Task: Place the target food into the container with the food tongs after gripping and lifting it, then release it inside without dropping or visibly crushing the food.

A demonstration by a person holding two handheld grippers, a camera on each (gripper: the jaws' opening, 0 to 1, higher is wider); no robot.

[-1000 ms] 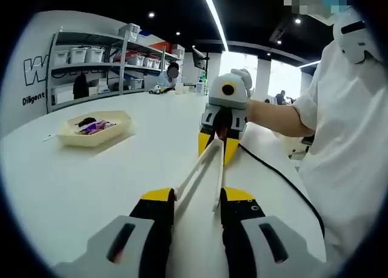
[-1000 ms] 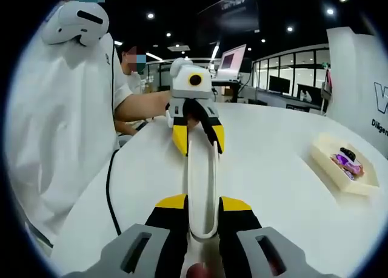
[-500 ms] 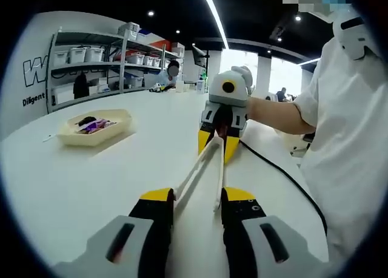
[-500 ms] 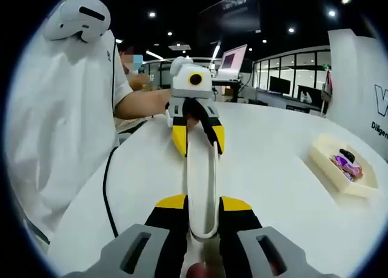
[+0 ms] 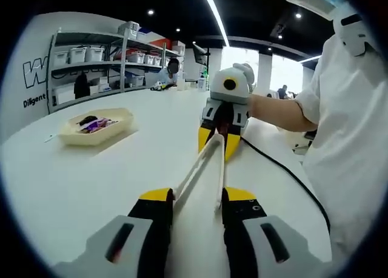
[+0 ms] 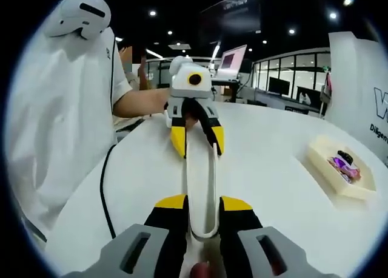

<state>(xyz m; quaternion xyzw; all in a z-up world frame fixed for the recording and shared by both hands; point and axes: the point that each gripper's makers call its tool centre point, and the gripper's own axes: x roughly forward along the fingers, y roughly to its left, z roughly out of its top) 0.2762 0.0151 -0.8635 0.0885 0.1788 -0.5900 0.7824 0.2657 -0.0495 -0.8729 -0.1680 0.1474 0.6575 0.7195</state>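
White food tongs (image 5: 203,169) spanning lengthwise between both grippers, left gripper (image 5: 195,196) fingers pinching the tips, right gripper (image 6: 203,200) fingers pinching the looped end.

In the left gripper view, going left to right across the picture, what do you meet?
Shelving rack with bins → cream tray holding food → white food tongs held between both grippers, with the right gripper at their far end → black cable → person's white sleeve.

Left gripper (image 5: 193,199) and right gripper (image 6: 202,204) face each other, jaws closed on opposite ends of one object
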